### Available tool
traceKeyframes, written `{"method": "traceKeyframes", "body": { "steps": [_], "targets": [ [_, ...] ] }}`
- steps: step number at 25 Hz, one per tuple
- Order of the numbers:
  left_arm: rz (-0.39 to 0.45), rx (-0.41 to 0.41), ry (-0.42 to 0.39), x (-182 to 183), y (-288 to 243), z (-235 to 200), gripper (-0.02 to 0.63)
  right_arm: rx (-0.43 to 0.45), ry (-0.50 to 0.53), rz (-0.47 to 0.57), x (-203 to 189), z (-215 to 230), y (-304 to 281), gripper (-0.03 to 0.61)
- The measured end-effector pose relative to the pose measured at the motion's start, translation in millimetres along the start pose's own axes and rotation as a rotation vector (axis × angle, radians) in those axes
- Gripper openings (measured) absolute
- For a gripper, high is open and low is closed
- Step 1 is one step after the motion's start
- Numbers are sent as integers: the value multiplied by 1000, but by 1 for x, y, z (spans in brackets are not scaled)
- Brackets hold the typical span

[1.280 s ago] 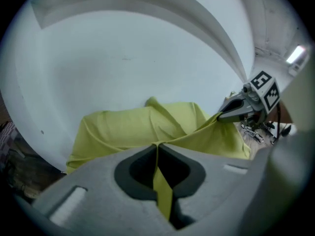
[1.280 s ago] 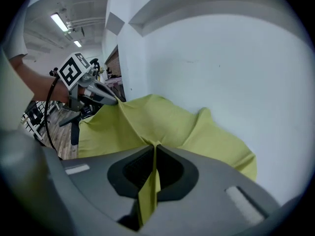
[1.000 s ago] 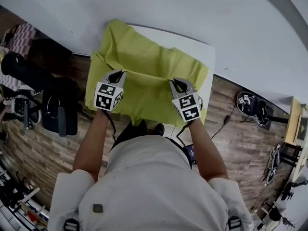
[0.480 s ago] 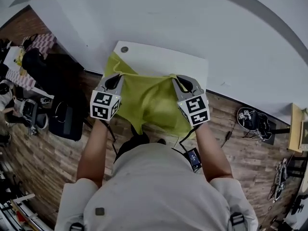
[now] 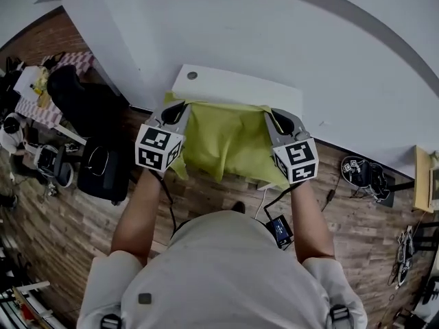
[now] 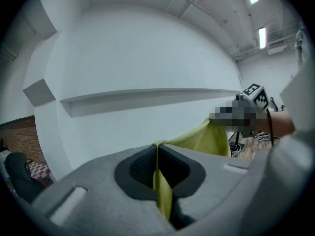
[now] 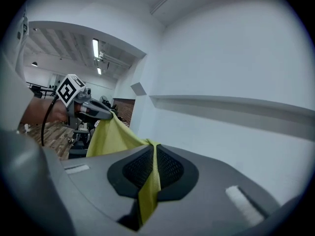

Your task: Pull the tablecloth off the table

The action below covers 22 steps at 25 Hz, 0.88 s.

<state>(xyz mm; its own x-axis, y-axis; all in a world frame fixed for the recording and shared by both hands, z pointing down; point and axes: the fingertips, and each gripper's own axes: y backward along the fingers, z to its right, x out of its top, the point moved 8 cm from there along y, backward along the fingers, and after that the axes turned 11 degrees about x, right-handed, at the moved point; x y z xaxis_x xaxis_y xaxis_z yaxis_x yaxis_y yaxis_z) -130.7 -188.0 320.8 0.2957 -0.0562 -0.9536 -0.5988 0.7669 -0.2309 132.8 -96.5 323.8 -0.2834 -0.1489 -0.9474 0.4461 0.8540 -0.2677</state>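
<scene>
- The yellow-green tablecloth (image 5: pixel 230 139) hangs spread between your two grippers, taut along its upper edge and sagging into loose folds below, over the wooden floor (image 5: pixel 357 204).
- In the head view, that upper edge runs along the near edge of the white table (image 5: pixel 233 88). The view does not settle whether any cloth still rests on the tabletop.
- Your left gripper (image 5: pixel 175 108) is clamped on the cloth's left upper corner. In the left gripper view, its jaws are pressed together on a thin fold of fabric (image 6: pixel 158 181) that passes between the ribbed pads and trails down.
- Your right gripper (image 5: pixel 280 118) is likewise clamped on the right upper corner. In the right gripper view, a strip of cloth (image 7: pixel 150 186) is pinched between its closed jaws.
- Each gripper view shows the cloth stretching away to the other gripper. The right gripper view shows your left gripper's marker cube (image 7: pixel 69 88) at the far end.
- Both grippers are held in front of you, well apart, at about the same height.
- The part of the tabletop that shows is bare apart from a small round dark thing (image 5: pixel 192 75) near its far left corner.
- Behind the table stands a plain white wall (image 5: pixel 288 33).
- To your left on the floor is a dark chair (image 5: pixel 103 163) with clutter around it. A small black device (image 5: pixel 279 229) hangs on a cable near your right forearm.
</scene>
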Motion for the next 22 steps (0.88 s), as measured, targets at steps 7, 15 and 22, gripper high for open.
{"method": "traceKeyframes", "body": {
  "steps": [7,15,22],
  "targets": [
    [65,-80,4,7,82,-27,3,-84,-14,53,37,-80,23,17],
    [121,-137,8,8,135,-30,3,-125,-27,85,57,-138,56,17],
    [155,-132,22,10,166,-19,3,-100,-29,128,70,-162,80,17]
  ]
}}
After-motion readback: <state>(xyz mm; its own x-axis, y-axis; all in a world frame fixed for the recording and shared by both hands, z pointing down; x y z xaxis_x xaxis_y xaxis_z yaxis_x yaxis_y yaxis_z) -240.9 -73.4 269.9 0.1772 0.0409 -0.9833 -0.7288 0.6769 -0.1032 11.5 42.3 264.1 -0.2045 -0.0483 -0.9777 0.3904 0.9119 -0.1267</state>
